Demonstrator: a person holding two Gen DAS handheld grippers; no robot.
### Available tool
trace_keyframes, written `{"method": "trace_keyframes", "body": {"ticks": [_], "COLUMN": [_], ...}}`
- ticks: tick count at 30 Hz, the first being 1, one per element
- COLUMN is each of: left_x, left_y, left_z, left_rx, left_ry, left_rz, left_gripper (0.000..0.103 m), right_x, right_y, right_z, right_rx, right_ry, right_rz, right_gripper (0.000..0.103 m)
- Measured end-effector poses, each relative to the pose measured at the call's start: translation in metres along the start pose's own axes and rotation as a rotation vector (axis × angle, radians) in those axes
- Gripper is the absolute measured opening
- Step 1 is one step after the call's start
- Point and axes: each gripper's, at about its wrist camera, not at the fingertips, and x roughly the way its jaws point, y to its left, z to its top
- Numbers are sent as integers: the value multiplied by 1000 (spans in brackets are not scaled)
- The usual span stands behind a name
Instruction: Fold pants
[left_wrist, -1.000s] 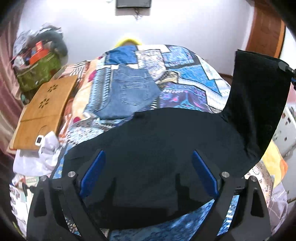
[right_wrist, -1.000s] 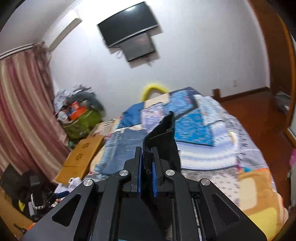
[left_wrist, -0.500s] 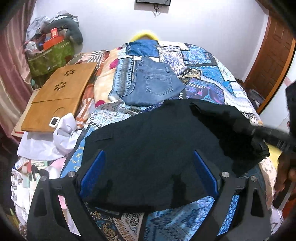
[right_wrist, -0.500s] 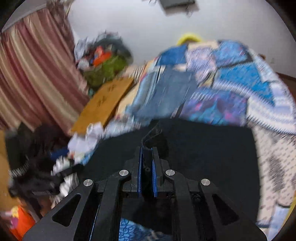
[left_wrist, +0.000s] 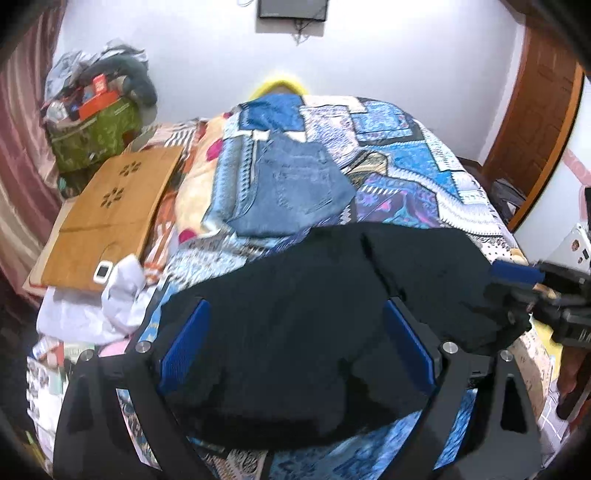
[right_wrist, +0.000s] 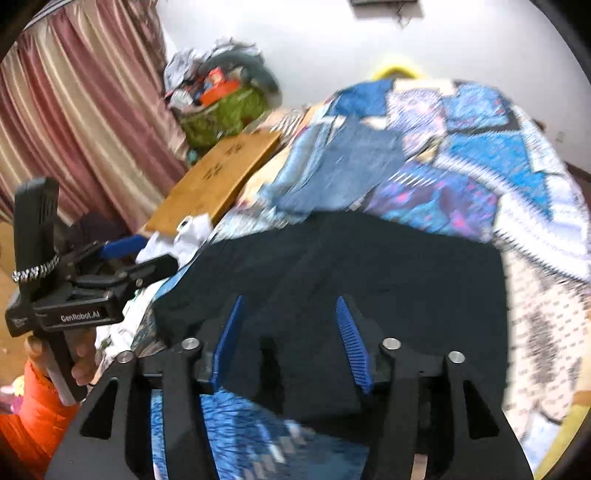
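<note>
Black pants (left_wrist: 332, 325) lie folded on the patterned bedspread (left_wrist: 424, 173) at the near end of the bed, laid flat so the next fold can go over cleanly. Right tool (right_wrist: 290, 341) has just been opening: pads apart above the cloth, nothing pinched, probably to release the leg just laid over. Left tool (left_wrist: 295, 350) stands wide over the pants, holding nothing. Folded jeans (left_wrist: 295, 188) just beyond the far edge, nearly touching. Wooden lap table (left_wrist: 107, 218) well to the left. Free bedspread only to the right, little room elsewhere.
</note>
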Motion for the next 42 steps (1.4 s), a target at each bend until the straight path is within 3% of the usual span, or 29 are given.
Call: {"method": "trace_keyframes", "body": {"ticks": [4,11,16,22,24,28,42], "left_x": [10,44,78,133,143,142,87], "left_y": [-24,-73,-97,-107,-103,-88,-87], "left_z": [19,49,57,43,31,27,-7], "left_rx": [39,130,185,239,251,181,266], "left_ry": [-6,11,74,214,254,278,165], "left_rz": [-26,-95,-123,-79,-72,-127,-16], "left_gripper": [95,95,95,95,95,95,95], "right_x": [-21,-24,4,44,46,37,4], "right_y": [-30,-71,-94,-109,-110,-110,-116], "right_z": [16,25,20,-5,-15,-21,-56], "right_rx": [-5,-6,2,14,2,11,142], "right_ry": [-50,-57,24,181,184,181,172], "right_rz": [-95,-156,-156,-125,-121,-119,-165], "right_gripper": [54,54,54,54,57,63,73]}}
